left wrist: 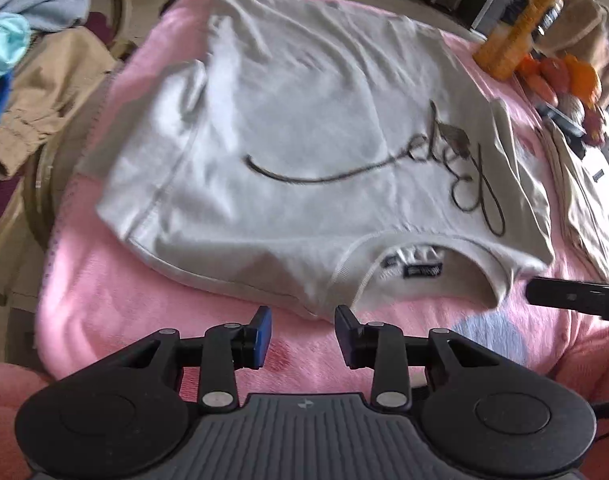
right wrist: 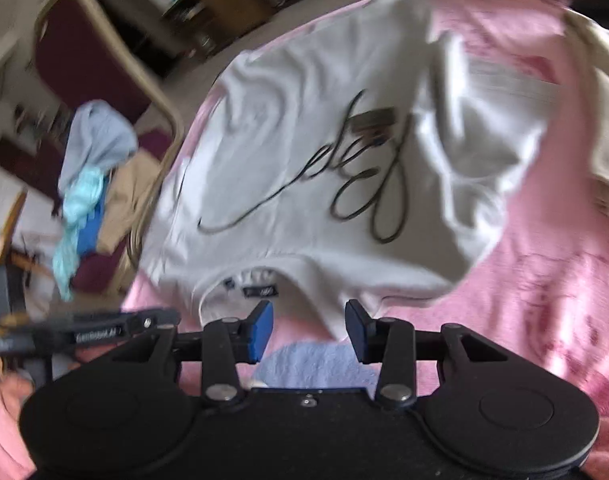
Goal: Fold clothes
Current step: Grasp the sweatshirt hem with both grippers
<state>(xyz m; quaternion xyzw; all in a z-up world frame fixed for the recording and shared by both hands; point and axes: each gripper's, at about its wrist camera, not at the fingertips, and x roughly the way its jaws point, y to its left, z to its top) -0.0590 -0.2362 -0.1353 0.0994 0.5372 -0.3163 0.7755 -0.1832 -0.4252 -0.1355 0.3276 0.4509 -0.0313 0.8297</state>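
White tee (left wrist: 288,132), black script print on the chest, lies flat and face up on a pink blanket (left wrist: 104,300). Collar (left wrist: 420,256) is at the near edge, hem at the far edge. In the left wrist view one sleeve looks already turned in over the body; the other side is bunched and wrinkled in the right wrist view.

Left tool (left wrist: 303,328): released, jaws parted, nothing between the pads, hovering just short of the near shoulder edge beside the collar. Right tool (right wrist: 309,326): also released and empty, just short of the collar on the other side.

Handling, as a guess: thin knit, light, limp, no stiffness, so it will sag and drape from any pinch point. It may drag on the fuzzy blanket rather than slide. Not fragile. A single layer is easy to miss, so pinch through both layers.

Best holds: the two shoulder seams either side of the collar, where the ribbing and seams give some bulk; lift both together and carry toward the hem.

Clothes pile (left wrist: 28,80) on a chair to the side, orange bottle (left wrist: 520,20) at the far corner, well apart from the tools.
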